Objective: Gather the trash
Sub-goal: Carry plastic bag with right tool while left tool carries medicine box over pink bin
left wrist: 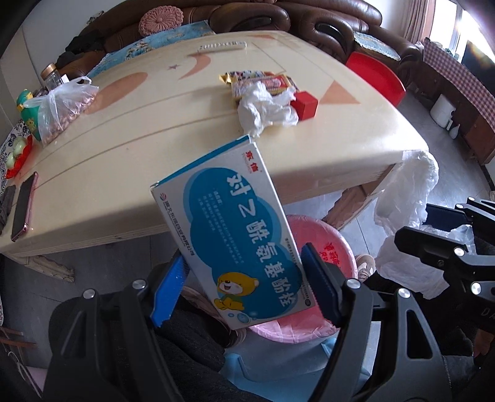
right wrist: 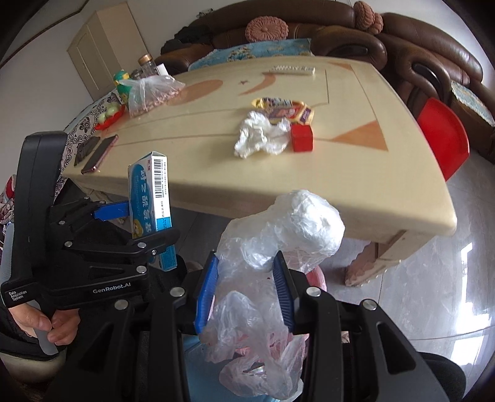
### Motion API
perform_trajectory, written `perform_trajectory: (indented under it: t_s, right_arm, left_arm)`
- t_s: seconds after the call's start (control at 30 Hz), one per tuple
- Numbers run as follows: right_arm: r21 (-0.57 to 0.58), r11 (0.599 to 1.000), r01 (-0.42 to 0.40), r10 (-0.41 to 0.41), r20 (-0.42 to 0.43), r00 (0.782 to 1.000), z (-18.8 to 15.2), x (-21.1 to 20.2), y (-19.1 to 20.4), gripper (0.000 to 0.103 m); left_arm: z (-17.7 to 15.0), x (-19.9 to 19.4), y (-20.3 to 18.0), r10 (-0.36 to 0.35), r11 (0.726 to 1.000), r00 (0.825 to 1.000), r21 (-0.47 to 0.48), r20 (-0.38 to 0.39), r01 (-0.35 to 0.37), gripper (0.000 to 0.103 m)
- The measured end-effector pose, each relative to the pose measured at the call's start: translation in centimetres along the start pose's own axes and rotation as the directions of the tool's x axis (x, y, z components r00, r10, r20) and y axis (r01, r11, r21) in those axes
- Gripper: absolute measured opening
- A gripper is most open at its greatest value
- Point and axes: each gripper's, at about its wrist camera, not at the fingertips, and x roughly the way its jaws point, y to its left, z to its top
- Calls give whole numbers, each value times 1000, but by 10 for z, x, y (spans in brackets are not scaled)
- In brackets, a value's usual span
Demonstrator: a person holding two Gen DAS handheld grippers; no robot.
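The left tongs (left wrist: 244, 278) grasp a blue medicine box (left wrist: 238, 228) above the pink bin (left wrist: 328, 244). The right tongs (right wrist: 247, 290) are clenched on a crumpled plastic bag (right wrist: 278, 228), near the worktop (right wrist: 340, 185) edge.

A cream tabletop (right wrist: 340, 173) with orange moon, star and triangle shapes is filling most of both views. A pink-cased phone (right wrist: 100, 153) is lying near its left edge, just beside a dark flat object (right wrist: 86, 150). Further back, a clear bag of brownish nuts (right wrist: 151, 92) is sitting next to a green cartoon container (right wrist: 120, 82), with a lidded glass jar (right wrist: 148, 64) standing behind them. A small red dish of pale fruit (right wrist: 109, 119) is resting near the bag. A white remote control (right wrist: 292, 70) is lying at the far side. A brown leather sofa (right wrist: 402, 46) with round pink cushions (right wrist: 266, 28) is curving behind, and a red plastic stool (right wrist: 442, 139) is standing beside the tabletop's right edge.
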Motion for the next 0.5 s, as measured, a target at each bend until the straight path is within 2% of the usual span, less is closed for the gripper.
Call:
perform_trajectory:
  t_s: [0.37,0.5]
  right_arm:
    - [46,999,-21,25,-83,996,-8,38,-15,36]
    - [64,998,-25,32,-118,993,-12,55,-21,36]
  left_arm:
    - [-6,34,-15,-11,999,998,43,-58,14,72]
    - [-8,53,-17,-26,999,994,41,-105,30,72]
